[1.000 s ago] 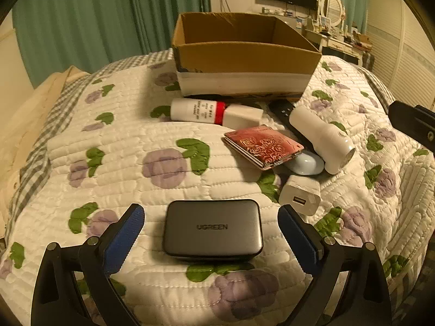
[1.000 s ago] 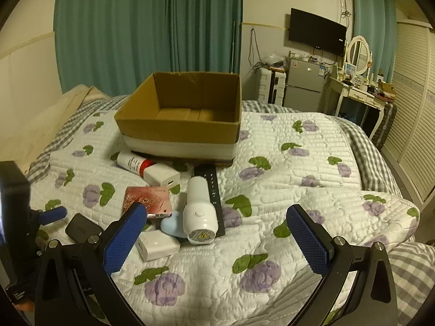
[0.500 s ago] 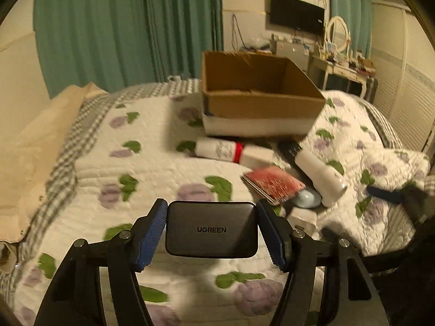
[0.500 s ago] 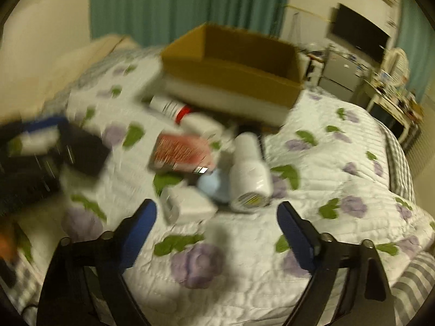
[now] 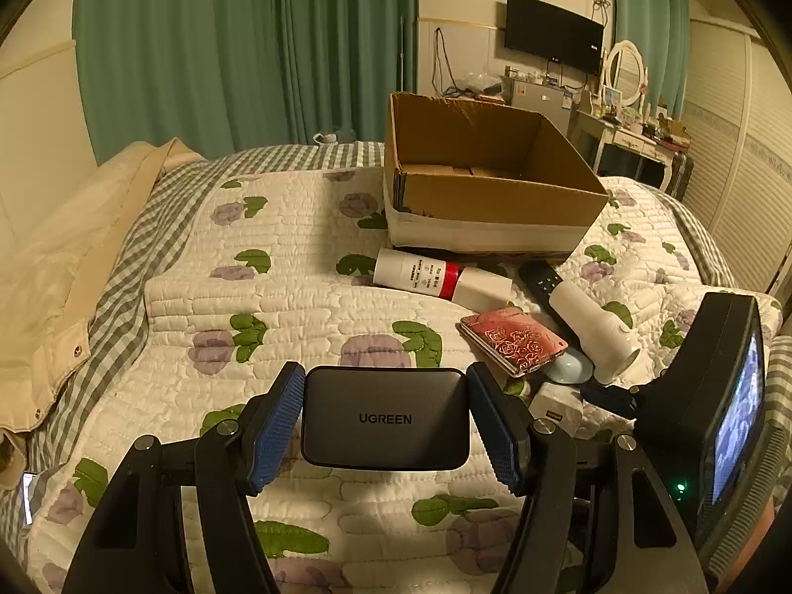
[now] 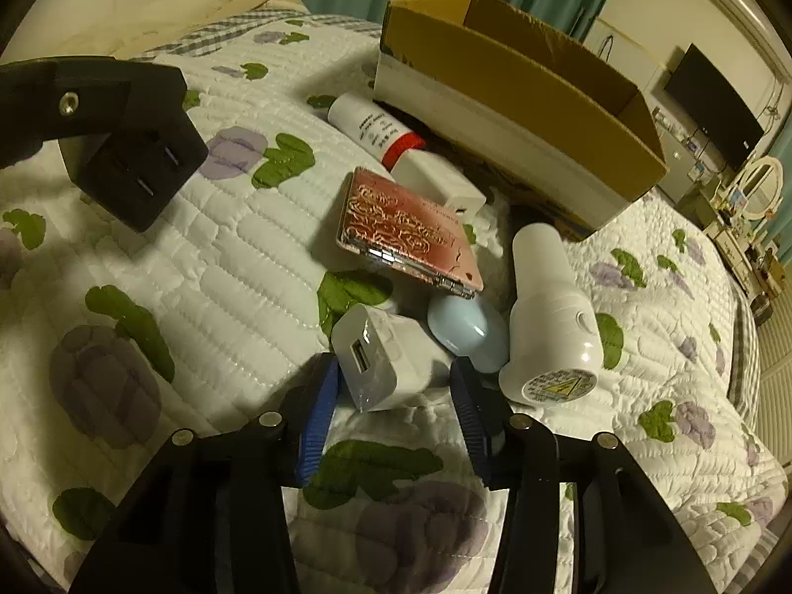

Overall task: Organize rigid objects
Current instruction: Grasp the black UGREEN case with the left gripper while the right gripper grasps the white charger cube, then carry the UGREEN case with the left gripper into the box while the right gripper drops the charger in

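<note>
My left gripper [image 5: 385, 420] is shut on a dark grey UGREEN charger [image 5: 385, 418] and holds it above the quilt; the charger also shows in the right wrist view [image 6: 136, 168]. My right gripper [image 6: 393, 396] has its blue pads on either side of a white USB plug [image 6: 383, 364] that lies on the quilt, touching or nearly touching it. An open cardboard box [image 5: 487, 185] stands at the back of the bed. In front of it lie a red-capped white tube [image 6: 376, 131], a red rose-patterned case [image 6: 408, 232], a pale blue oval [image 6: 468, 331] and a white cylinder [image 6: 549, 317].
A second white plug [image 6: 440, 185] and a black remote [image 5: 539, 274] lie near the box. A beige coat [image 5: 54, 267] covers the bed's left side. A dresser with a mirror [image 5: 626, 74] and a wall TV [image 5: 554, 32] stand behind.
My left gripper closed on the UGREEN charger and lifted it off the quilt. My right gripper swung down to the item pile and narrowed around the white USB plug.
</note>
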Demonstrator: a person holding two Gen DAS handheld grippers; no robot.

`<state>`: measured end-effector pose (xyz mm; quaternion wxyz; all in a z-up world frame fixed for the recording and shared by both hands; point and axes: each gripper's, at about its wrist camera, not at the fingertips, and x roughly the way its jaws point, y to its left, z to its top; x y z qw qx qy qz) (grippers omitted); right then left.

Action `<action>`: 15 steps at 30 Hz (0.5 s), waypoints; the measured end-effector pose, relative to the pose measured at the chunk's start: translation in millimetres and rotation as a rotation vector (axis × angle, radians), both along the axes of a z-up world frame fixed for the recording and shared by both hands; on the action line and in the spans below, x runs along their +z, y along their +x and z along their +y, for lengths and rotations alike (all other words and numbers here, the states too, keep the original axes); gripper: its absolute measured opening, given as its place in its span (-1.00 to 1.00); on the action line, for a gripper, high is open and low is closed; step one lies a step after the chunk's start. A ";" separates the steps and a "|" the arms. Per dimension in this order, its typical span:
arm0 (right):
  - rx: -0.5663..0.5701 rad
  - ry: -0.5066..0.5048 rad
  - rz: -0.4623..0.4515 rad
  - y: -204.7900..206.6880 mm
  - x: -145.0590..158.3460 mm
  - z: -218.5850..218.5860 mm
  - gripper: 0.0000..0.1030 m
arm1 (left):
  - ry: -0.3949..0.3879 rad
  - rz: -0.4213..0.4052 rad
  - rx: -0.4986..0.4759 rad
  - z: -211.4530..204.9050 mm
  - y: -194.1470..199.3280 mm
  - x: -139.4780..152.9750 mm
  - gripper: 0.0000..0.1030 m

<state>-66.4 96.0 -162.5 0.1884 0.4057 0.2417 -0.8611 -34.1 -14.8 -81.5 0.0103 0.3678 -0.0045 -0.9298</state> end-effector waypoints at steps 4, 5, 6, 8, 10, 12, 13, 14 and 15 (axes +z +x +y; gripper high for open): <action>-0.017 -0.074 0.040 3.7 20.1 9.6 -0.39 | -0.006 0.013 0.005 1.9 1.3 3.3 0.31; -0.021 -0.098 0.045 3.2 25.9 12.6 -0.43 | -0.006 0.018 0.003 2.4 1.4 5.0 0.31; -0.024 -0.128 0.053 2.8 33.8 16.4 -0.44 | -0.004 0.023 0.002 3.5 1.6 7.3 0.31; -0.028 -0.178 0.061 1.9 47.4 22.1 -0.48 | 0.001 0.032 -0.004 5.9 0.8 13.7 0.31; -0.026 -0.245 0.072 1.1 66.1 28.0 -0.49 | 0.006 0.043 -0.006 8.1 -1.4 22.3 0.31; -0.023 -0.288 0.097 -1.5 85.9 30.0 -0.49 | 0.005 0.063 -0.005 10.7 -4.0 33.7 0.31; -0.020 -0.306 0.108 -2.4 95.3 31.0 -0.50 | 0.004 0.075 -0.005 12.1 -5.6 39.9 0.31; -0.019 -0.331 0.124 -4.7 107.8 32.8 -0.50 | 0.005 0.089 -0.007 13.9 -8.5 48.7 0.31; -0.018 -0.350 0.136 -5.0 117.3 35.0 -0.50 | 0.007 0.097 -0.013 14.8 -11.0 54.9 0.31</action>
